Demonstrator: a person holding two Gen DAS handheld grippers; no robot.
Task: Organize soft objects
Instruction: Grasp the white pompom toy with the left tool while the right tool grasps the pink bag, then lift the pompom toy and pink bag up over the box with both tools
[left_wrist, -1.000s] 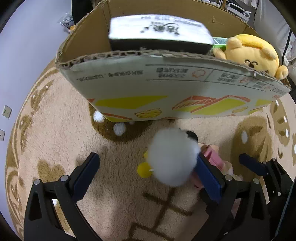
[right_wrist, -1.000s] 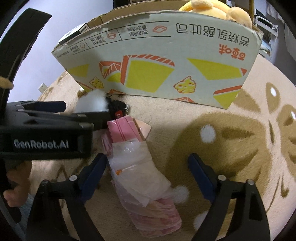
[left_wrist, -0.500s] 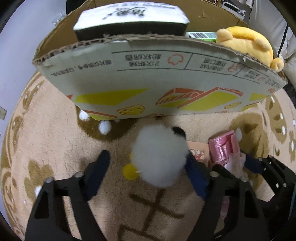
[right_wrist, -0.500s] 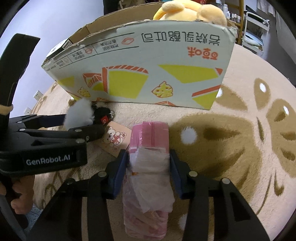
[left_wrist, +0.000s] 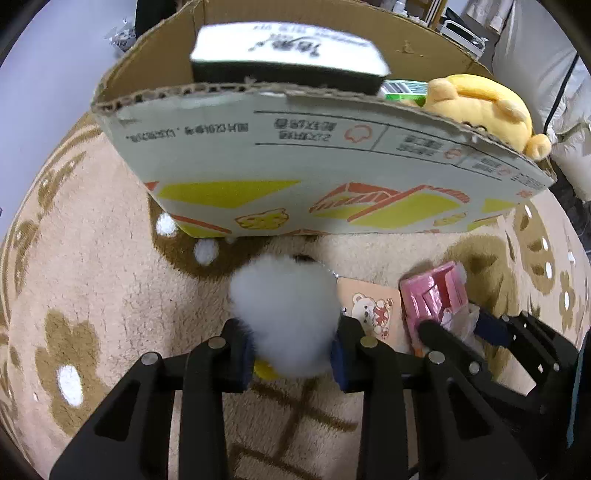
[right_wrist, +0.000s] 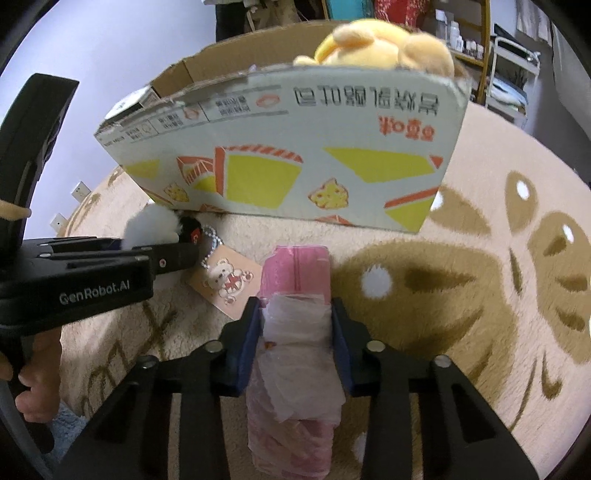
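At lower centre, a white fluffy plush toy (left_wrist: 286, 314) is clamped by the left gripper (left_wrist: 291, 354). A pink plastic-wrapped packet (right_wrist: 295, 332) is clamped by the right gripper (right_wrist: 295, 343). Both are seen below the cardboard box (left_wrist: 314, 166), on the carpet (left_wrist: 92, 277).

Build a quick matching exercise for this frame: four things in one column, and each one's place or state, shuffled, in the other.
Things:
1. white fluffy toy
2. pink wrapped bundle
3. yellow plush bear
4. bear-print card

Places or states:
A. lying flat on the carpet between the two grippers
B. clamped in the left gripper
C. sitting in the cardboard box
D. clamped in the right gripper

Pairs: 1-B, 2-D, 3-C, 4-A
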